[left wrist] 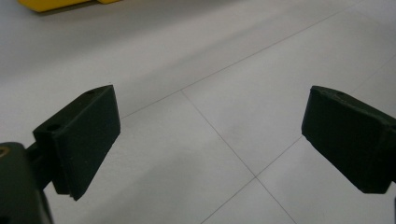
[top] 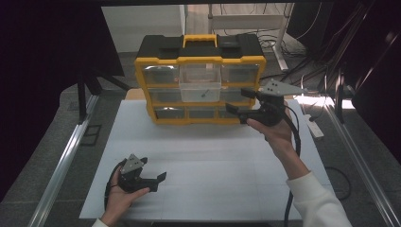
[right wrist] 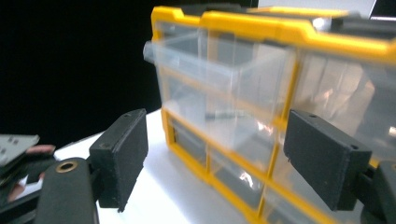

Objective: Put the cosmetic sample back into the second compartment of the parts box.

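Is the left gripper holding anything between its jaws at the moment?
No, the left gripper is open, with bare white table between its jaws.

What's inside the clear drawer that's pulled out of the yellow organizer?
The pulled-out drawer holds one small dark object, too small to identify, possibly a screw. The rest of its bottom looks bare, though glare hides some of it.

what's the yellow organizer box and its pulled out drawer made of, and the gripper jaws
Organizer box: looks like moulded plastic, yellow frame with black top, slight sheen. Pulled-out drawer: clear glossy plastic, see-through with glints. Right gripper jaws: matte black, probably plastic or rubber; can't tell which.
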The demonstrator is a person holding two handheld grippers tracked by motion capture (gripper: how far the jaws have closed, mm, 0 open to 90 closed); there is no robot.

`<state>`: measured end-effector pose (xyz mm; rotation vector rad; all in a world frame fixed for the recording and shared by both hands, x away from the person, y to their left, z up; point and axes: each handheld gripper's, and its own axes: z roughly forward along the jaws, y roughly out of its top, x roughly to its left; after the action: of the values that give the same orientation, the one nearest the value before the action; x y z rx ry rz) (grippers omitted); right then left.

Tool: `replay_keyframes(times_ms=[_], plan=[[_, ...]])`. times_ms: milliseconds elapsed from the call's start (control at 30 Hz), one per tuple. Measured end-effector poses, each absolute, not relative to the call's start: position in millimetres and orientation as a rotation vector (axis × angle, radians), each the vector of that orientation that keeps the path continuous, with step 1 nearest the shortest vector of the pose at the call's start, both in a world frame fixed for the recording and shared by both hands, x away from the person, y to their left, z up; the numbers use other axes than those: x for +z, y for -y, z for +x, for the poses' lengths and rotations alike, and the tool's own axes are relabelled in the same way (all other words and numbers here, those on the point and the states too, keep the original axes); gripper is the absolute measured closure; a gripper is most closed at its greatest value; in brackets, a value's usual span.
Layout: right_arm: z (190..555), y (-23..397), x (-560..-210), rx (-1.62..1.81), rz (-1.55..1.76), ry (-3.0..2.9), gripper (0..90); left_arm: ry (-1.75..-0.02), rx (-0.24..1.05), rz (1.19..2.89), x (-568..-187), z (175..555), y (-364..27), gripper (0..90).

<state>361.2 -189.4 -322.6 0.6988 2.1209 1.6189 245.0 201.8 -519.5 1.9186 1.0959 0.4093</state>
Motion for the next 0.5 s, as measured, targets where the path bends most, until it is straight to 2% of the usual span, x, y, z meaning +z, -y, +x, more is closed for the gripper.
replay_keyframes(times_ms=[133, 267, 500], plan=[[350.8, 201.5, -333.6, 1.628, 0.712, -2.119, 21.8, -1.086, 0.409, 1.925, -518.7, 246.5, -200.3, 4.9], [327.3, 222.3, -361.7, 1.592, 0.724, -2.158, 21.5, -1.081, 0.402, 1.924, -519.3, 246.4, -199.4, 4.9], [306.8, 248.1, -399.0, 1.548, 0.773, -2.191, 21.3, -1.074, 0.396, 1.915, -518.7, 245.9, -200.1, 4.9]])
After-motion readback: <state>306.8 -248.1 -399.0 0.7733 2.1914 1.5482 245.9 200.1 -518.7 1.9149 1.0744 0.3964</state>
